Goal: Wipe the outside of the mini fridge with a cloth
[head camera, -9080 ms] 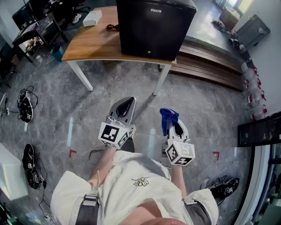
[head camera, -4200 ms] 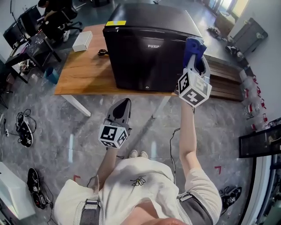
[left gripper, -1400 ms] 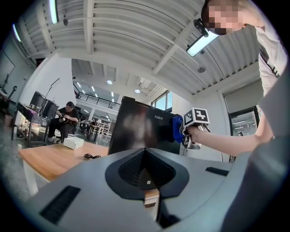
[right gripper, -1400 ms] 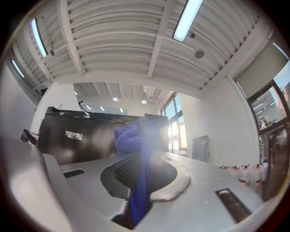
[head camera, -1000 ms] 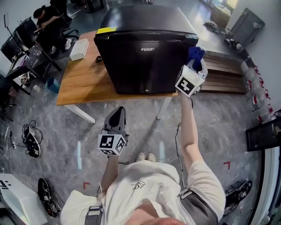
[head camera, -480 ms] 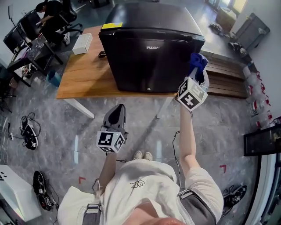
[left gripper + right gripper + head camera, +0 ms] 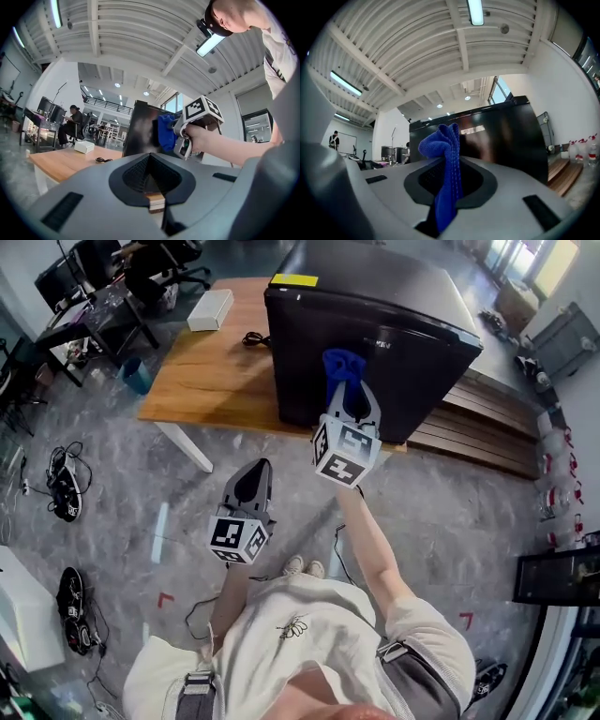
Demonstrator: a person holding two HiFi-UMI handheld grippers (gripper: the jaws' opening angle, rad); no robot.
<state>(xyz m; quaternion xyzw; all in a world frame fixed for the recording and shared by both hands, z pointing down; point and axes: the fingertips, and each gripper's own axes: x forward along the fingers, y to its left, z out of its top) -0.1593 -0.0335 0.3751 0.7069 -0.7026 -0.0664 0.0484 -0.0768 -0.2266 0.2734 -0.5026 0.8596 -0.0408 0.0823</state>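
The black mini fridge (image 7: 375, 329) stands on a wooden table (image 7: 211, 362). My right gripper (image 7: 349, 395) is raised in front of the fridge door, shut on a blue cloth (image 7: 343, 367) that sticks up past its tips. In the left gripper view the cloth (image 7: 165, 132) looks pressed to the fridge front (image 7: 140, 129). The right gripper view shows the cloth (image 7: 447, 154) bunched between the jaws, with the fridge (image 7: 506, 136) close behind. My left gripper (image 7: 260, 470) hangs lower over the floor, short of the table, shut with nothing in it (image 7: 151, 183).
A white box (image 7: 210, 308) and a black cable (image 7: 251, 338) lie on the table left of the fridge. Wooden boards (image 7: 478, 432) run along the floor at the right. Shoes (image 7: 61, 488) lie at the left. A person sits at a desk (image 7: 159, 259) at the back.
My right gripper has carried the cloth left, from the fridge's right front corner to the middle of its front. The left gripper stays low and shut.
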